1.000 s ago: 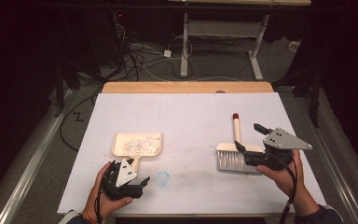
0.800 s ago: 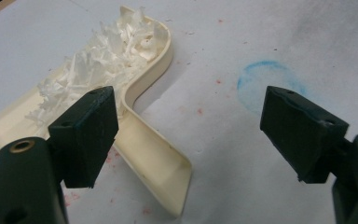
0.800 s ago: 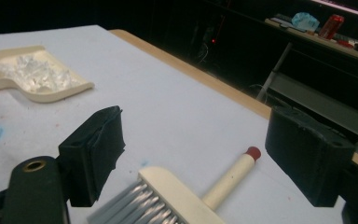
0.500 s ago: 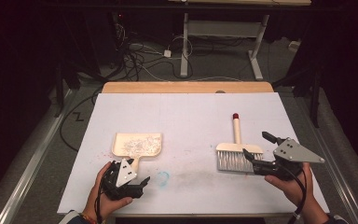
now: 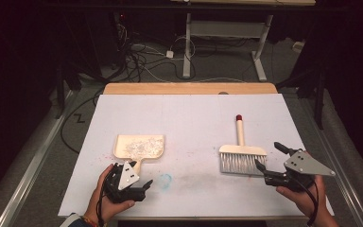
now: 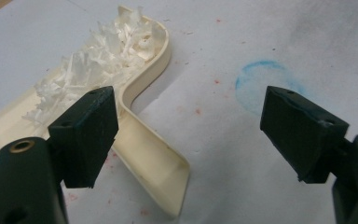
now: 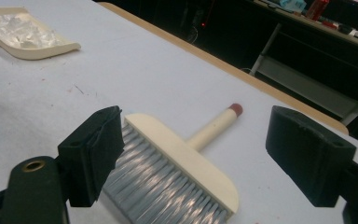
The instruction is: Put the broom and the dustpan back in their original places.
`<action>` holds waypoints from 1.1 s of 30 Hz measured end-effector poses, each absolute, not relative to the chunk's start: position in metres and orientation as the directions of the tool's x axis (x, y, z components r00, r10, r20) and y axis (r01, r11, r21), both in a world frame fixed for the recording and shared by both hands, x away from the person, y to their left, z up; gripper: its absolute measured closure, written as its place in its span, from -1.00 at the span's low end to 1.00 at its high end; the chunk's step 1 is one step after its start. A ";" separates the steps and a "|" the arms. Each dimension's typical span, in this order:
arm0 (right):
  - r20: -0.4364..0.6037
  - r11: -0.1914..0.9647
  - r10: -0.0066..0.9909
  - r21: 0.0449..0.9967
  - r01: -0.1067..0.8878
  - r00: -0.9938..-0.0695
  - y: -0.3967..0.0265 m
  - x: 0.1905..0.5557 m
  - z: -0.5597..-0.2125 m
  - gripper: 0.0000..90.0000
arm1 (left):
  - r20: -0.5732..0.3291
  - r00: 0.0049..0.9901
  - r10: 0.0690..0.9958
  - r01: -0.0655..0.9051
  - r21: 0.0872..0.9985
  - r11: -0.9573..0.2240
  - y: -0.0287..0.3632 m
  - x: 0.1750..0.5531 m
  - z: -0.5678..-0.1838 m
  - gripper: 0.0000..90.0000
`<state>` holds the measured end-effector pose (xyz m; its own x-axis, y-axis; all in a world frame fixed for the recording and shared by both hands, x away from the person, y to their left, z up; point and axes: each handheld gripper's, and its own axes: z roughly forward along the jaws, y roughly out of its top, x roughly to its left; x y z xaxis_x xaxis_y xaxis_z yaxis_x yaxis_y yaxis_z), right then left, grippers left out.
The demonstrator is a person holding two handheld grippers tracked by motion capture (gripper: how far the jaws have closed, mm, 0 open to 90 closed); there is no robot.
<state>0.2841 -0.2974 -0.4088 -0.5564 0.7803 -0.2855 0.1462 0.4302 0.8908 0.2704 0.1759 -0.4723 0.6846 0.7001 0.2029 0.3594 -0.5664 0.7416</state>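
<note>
A cream dustpan [image 5: 139,146] [image 6: 142,140] lies left of centre on the white table cover, holding a heap of white shreds [image 5: 142,144] [image 6: 98,65]. Its handle points toward my left gripper [image 5: 139,185] [image 6: 189,135], which stands open just in front of the handle end, touching nothing. A cream hand brush [image 5: 242,153] [image 7: 182,163] with grey bristles and a red-tipped handle lies flat at the right. My right gripper [image 5: 270,159] [image 7: 193,163] hovers open just right of the bristles, jaws apart, nothing held. The dustpan [image 7: 23,32] also appears far off in the right gripper view.
A white sheet [image 5: 189,123] covers the wooden table [image 5: 189,88]. A blue chalk-like ring [image 5: 164,179] [image 6: 261,86] marks the sheet by the left gripper. Cables and a white desk frame [image 5: 227,33] lie on the floor beyond the far edge.
My right gripper has drawn back to the right and toward the near edge, away from the brush, which stays flat on the sheet. The left gripper has not moved.
</note>
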 end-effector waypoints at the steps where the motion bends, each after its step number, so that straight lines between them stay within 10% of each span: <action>1: -0.283 0.429 0.781 0.891 0.150 -0.557 -0.299 0.283 -0.411 -0.56 | 0.205 0.684 0.700 0.358 0.742 -0.567 0.176 0.270 -0.472 -0.59; 33: -0.293 0.470 0.775 0.860 0.201 -0.561 -0.308 0.266 -0.451 -0.56 | 0.222 0.685 0.694 0.343 0.742 -0.576 0.175 0.264 -0.472 -0.59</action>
